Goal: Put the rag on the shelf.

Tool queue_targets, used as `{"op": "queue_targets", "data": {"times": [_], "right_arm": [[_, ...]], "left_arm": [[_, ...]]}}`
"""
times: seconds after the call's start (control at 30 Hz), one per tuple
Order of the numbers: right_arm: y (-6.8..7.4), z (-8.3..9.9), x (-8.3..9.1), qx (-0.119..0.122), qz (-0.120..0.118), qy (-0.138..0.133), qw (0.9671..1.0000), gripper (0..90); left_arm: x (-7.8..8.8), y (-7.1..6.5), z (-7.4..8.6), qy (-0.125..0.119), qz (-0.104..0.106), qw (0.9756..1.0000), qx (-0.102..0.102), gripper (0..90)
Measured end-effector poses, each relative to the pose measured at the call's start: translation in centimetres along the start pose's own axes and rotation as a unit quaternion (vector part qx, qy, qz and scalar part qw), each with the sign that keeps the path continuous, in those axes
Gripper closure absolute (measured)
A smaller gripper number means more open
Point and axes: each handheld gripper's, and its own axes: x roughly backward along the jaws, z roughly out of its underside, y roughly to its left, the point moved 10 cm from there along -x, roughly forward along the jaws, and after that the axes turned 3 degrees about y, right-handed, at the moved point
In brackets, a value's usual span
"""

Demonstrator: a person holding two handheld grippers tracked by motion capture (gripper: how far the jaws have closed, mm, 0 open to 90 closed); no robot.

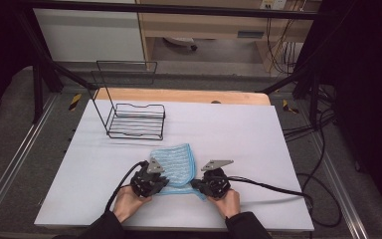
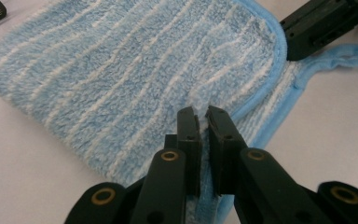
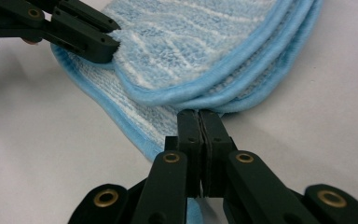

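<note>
A light blue striped cloth (image 1: 176,162) lies folded on the white table (image 1: 238,129), near its front edge. My left gripper (image 1: 165,183) holds the cloth's near left edge. In the left gripper view the jaws (image 2: 203,114) are pressed together with a sliver of cloth (image 2: 121,70) between them. My right gripper (image 1: 195,185) holds the near right corner. In the right gripper view its jaws (image 3: 199,114) are shut on the lowest layer's blue hem, and the folded cloth (image 3: 191,37) spreads beyond them. Each gripper view shows the other gripper biting the cloth's opposite edge.
A black wire rack (image 1: 137,119) stands at the back left of the table, beyond the cloth. A black cable (image 1: 278,189) trails right from the right gripper across the table. A wooden edge (image 1: 179,94) runs behind the white surface.
</note>
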Motion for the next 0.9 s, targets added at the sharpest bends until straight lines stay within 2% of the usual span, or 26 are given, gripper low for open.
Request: {"op": "queue_targets", "data": {"times": [0.1, 0.23, 0.33, 0.4, 0.43, 0.47, 0.57, 0.67, 0.7, 0.8, 0.9], "right_arm": [[-0.1, -0.3, 0.6, -0.001, 0.003, -0.007, 1.0, 88.9], [-0.2, -0.3, 0.6, -0.002, -0.002, -0.002, 1.0, 87.6], [-0.6, -0.1, 0.4, 0.004, 0.017, 0.002, 0.9998, 86.3], [-0.9, -0.6, 1.0, 0.005, 0.021, -0.015, 0.9996, 83.7], [-0.9, -0.6, 1.0, 0.005, 0.021, -0.015, 0.9996, 83.7], [-1.0, -0.9, 1.4, 0.005, 0.024, -0.026, 0.9994, 80.5], [-1.0, -1.1, 1.6, 0.007, 0.025, -0.033, 0.9991, 77.4], [-0.5, -1.1, 1.3, 0.003, 0.012, -0.038, 0.9992, 71.3], [-0.3, -1.1, 1.2, 0.001, 0.007, -0.038, 0.9992, 69.3], [-0.3, -1.2, 1.1, 0.008, 0.015, -0.042, 0.999, 63.0], [-0.5, -1.4, 1.5, 0.012, 0.025, -0.051, 0.9983, 55.2]], "left_arm": [[0.7, 0.2, 0.4, 0.003, 0.013, 0.9999, -0.004, 84.7], [1.3, 0.3, 0.6, -0.009, 0.026, 0.9996, 0.01, 84.5], [1.1, 0.3, 0.9, 0.004, 0.024, 0.9997, 0.001, 84.5], [1.3, 0.2, 1.1, 0.006, 0.025, 0.9997, -0.002, 84.5], [1.5, 0.2, 1.1, 0.007, 0.028, 0.9996, -0.003, 84.5], [1.7, 0.2, 1.3, 0.01, 0.03, 0.9995, -0.004, 84.5], [2.2, 0.4, 2.2, 0.024, 0.033, 0.9991, -0.012, 84.4], [2.4, 0.7, 3.0, 0.028, 0.035, 0.9988, -0.02, 84.2], [2.5, 0.8, 3.1, 0.026, 0.036, 0.9988, -0.021, 84.0], [2.8, 0.9, 3.4, 0.024, 0.039, 0.9987, -0.021, 82.9], [3.5, 1.0, 3.5, 0.009, 0.041, 0.999, -0.017, 79.3]]}}
